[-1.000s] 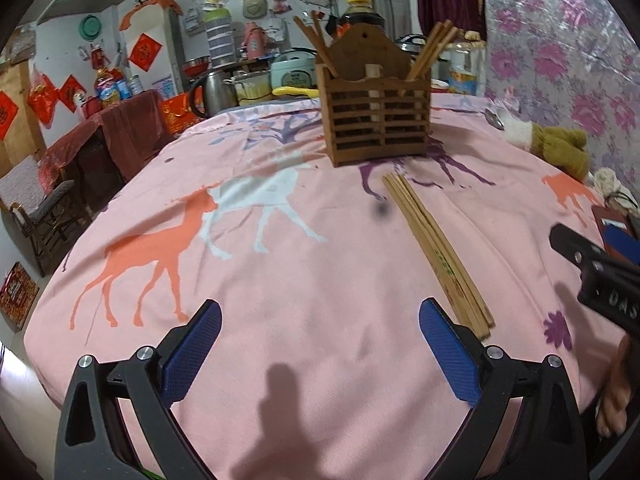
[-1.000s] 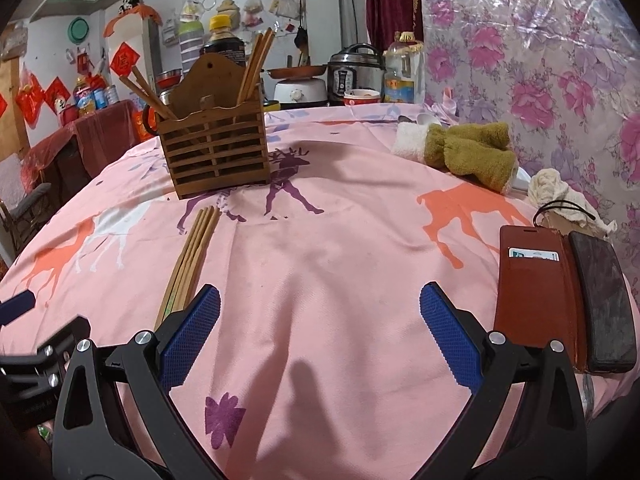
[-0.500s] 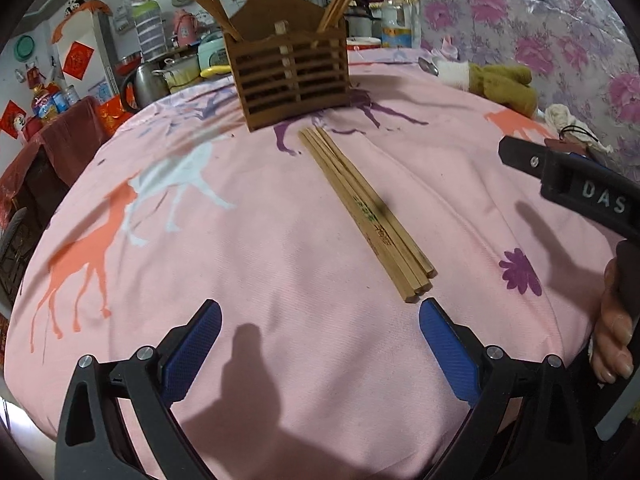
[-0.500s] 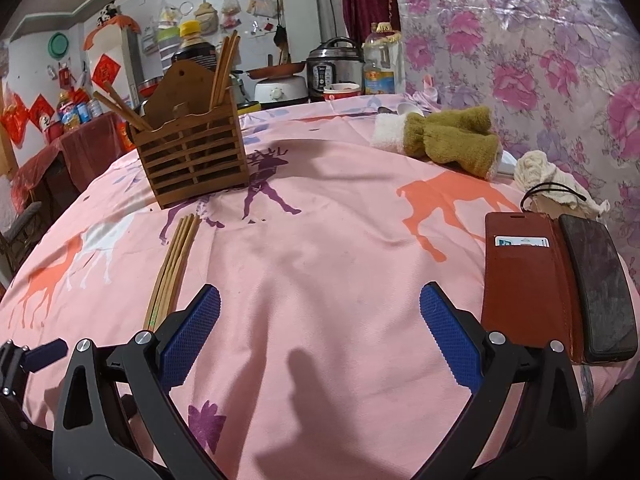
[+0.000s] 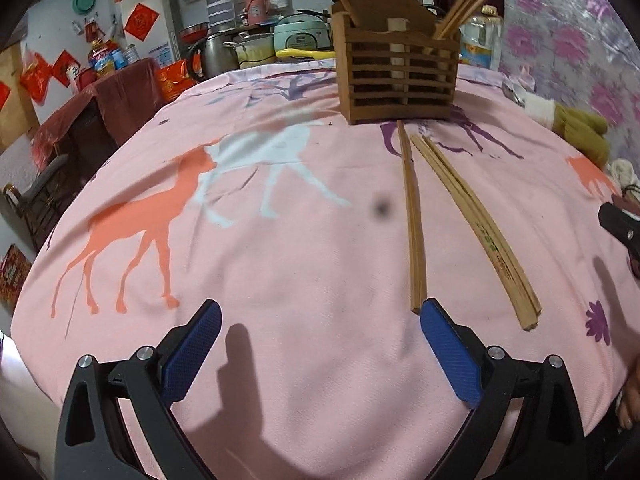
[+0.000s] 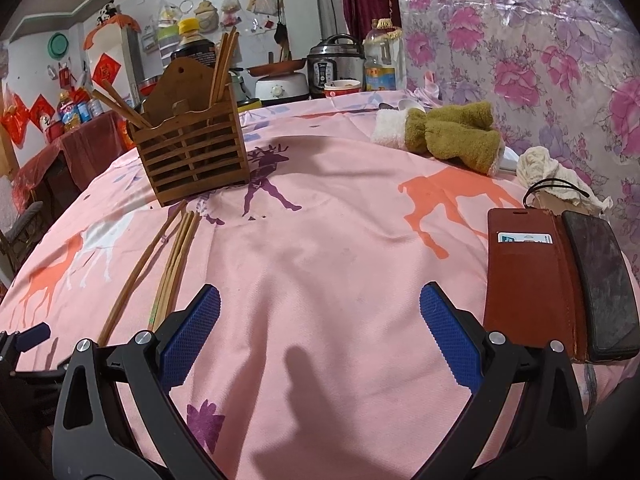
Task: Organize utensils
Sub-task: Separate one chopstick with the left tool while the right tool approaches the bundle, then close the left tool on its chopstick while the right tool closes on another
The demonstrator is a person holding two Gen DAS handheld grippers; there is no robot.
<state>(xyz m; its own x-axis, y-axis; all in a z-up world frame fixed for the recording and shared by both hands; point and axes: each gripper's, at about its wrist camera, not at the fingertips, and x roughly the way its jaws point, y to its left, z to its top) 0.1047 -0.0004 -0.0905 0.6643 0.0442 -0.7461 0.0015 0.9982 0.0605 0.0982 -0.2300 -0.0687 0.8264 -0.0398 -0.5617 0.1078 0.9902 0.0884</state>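
A slatted wooden utensil holder (image 5: 396,76) with chopsticks standing in it sits at the far side of the pink deer-print tablecloth (image 5: 280,248); it also shows in the right wrist view (image 6: 192,156). Loose wooden chopsticks lie in front of it: one pair (image 5: 414,224) split off to the left, a bundle (image 5: 480,232) to the right. In the right wrist view the pair (image 6: 140,264) and the bundle (image 6: 176,264) lie left of centre. My left gripper (image 5: 320,344) is open, its right fingertip (image 5: 436,320) touching the near end of the split pair. My right gripper (image 6: 320,332) is open and empty.
A brown wallet case (image 6: 528,280) and a dark phone (image 6: 600,284) lie at the table's right edge. Olive mittens (image 6: 448,136) and a white cloth (image 6: 552,172) lie behind them. Pots, a rice cooker (image 6: 336,64) and bottles stand beyond the table. A chair (image 5: 60,152) stands left.
One pair of chopsticks has slid left, away from the bundle. My left gripper has moved so its right fingertip meets that pair's near end. The right gripper has barely moved.
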